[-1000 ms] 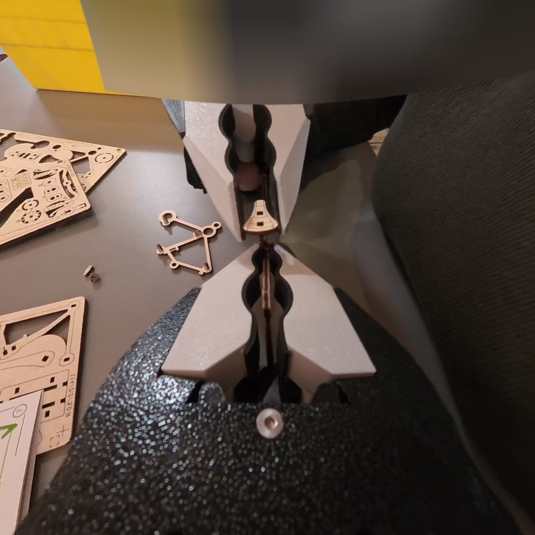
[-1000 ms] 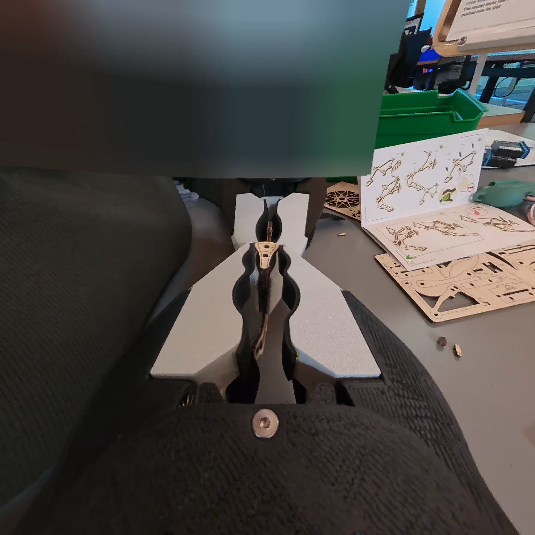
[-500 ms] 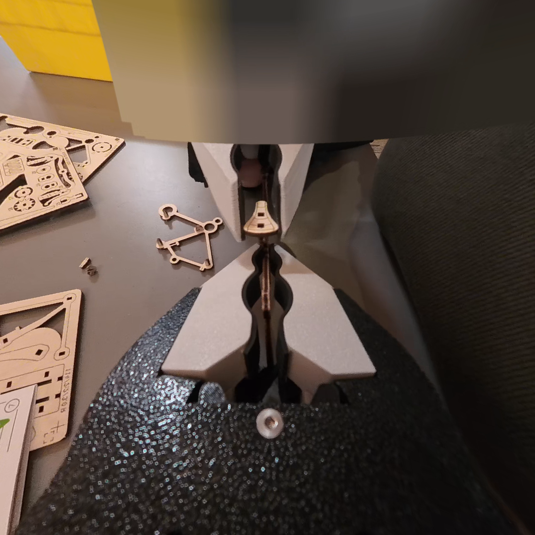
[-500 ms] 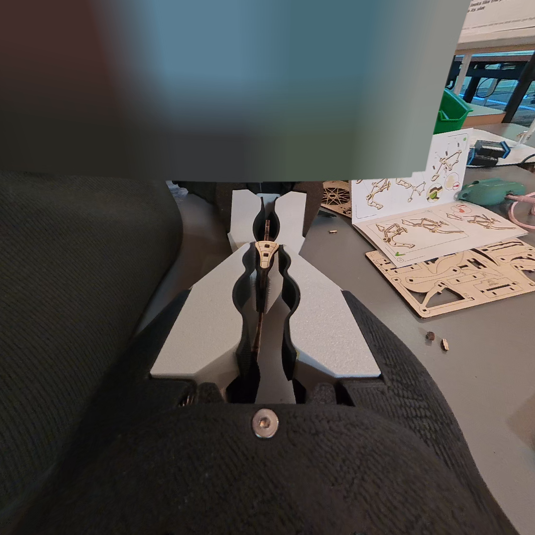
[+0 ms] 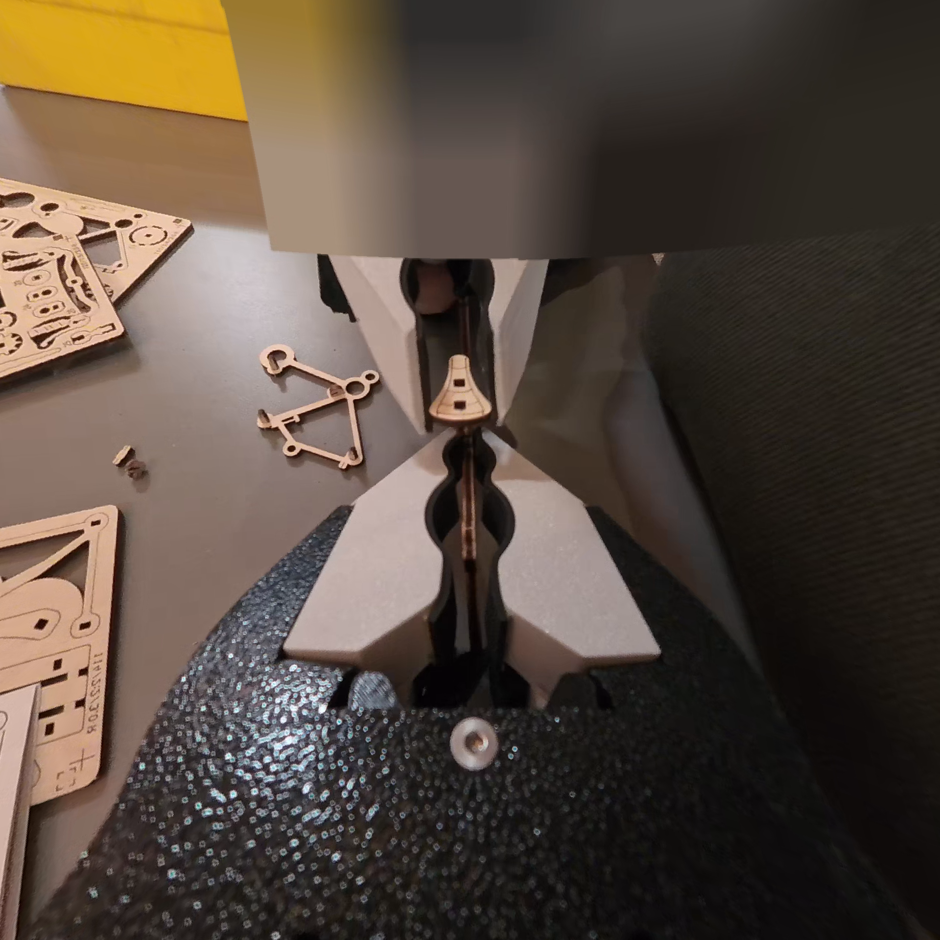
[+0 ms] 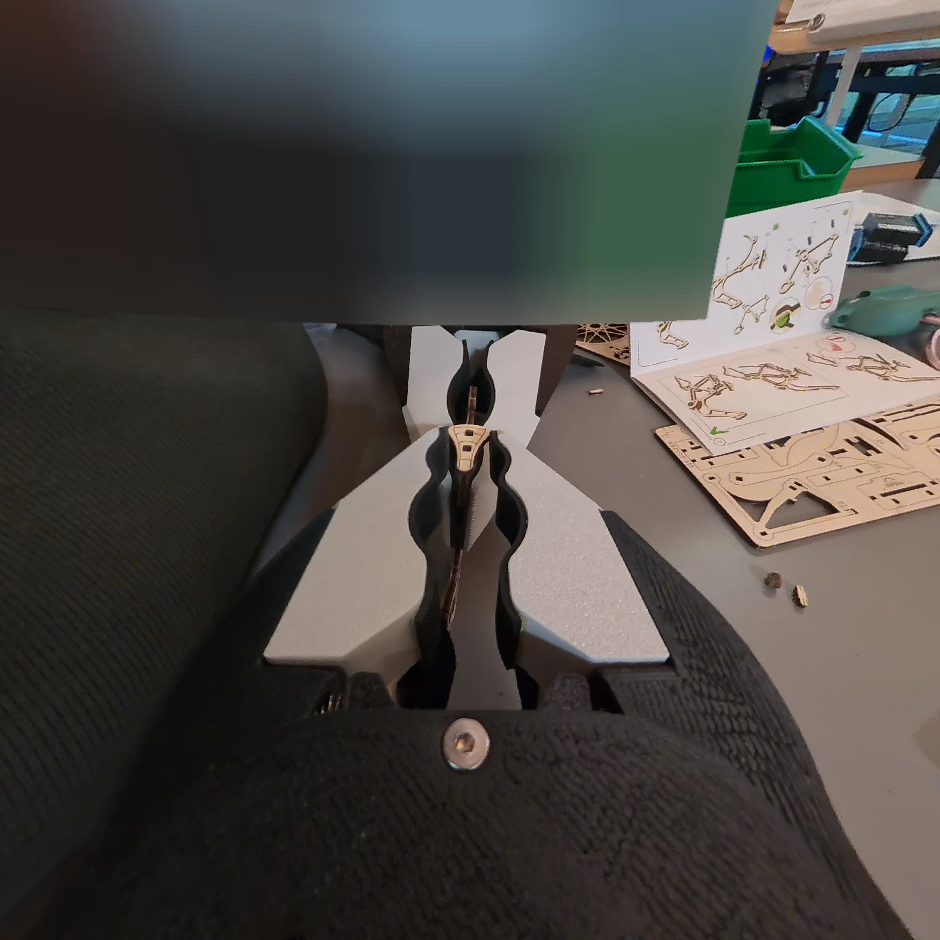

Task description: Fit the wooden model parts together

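My left gripper [image 5: 465, 445] is shut on a thin wooden strip [image 5: 468, 513] seen edge-on between its grey fingers. My right gripper [image 6: 468, 436] is shut on a thin wooden part topped by a small saddle-shaped piece [image 6: 467, 447]. The two grippers meet tip to tip above the grey table [image 5: 213, 508]. In the left wrist view the saddle-shaped piece [image 5: 459, 402] sits at the right gripper's fingers [image 5: 391, 356], touching the end of the strip. In the right wrist view the strip [image 6: 472, 399] shows between the left gripper's fingers [image 6: 432, 376].
A loose triangular wooden frame [image 5: 315, 412], cut-out plywood sheets [image 5: 56, 295] [image 5: 51, 636] and small offcuts [image 5: 129, 460] lie to the left. An open instruction booklet [image 6: 788, 366], another plywood sheet [image 6: 824, 483], offcuts [image 6: 786, 587] and green bins [image 6: 793, 157] lie to the right. A person's dark fabric sleeve [image 5: 814, 508] is close by. Left tips to right tips: about 5 centimetres.
Both grippers stay shut and tip to tip with the parts touching. The right wrist view has swung slightly, so the booklet and sheet sit a little further right.
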{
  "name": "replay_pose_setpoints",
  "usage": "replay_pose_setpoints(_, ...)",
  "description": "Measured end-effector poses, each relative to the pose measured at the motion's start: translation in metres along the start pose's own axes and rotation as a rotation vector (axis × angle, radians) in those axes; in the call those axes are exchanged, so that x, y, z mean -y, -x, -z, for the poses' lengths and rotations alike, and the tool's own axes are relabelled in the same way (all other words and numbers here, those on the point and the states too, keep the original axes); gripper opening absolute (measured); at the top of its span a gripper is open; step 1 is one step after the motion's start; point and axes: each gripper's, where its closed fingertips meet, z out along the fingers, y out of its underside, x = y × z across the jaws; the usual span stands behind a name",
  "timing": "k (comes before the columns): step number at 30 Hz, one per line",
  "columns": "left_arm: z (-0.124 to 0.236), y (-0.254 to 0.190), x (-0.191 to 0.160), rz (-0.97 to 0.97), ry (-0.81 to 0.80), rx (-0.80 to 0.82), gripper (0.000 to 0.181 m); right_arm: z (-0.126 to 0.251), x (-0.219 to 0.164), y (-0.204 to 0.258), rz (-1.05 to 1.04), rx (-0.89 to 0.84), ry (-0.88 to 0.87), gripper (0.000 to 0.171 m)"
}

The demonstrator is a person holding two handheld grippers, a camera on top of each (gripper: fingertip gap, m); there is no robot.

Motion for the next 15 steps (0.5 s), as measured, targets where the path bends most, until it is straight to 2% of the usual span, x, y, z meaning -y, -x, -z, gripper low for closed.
replay_pose_setpoints(9,0.0003,-0.0001,0.0011,0.018,-0.008,-0.015,0.000,0.0017,0.0021,0.0003,-0.032,0.023,-0.019,0.015)
replay_pose_setpoints(15,0.0009,-0.0004,0.0018,0.021,-0.015,-0.020,0.000,0.0033,0.0033,-0.0026,-0.047,0.014,-0.031,0.022)
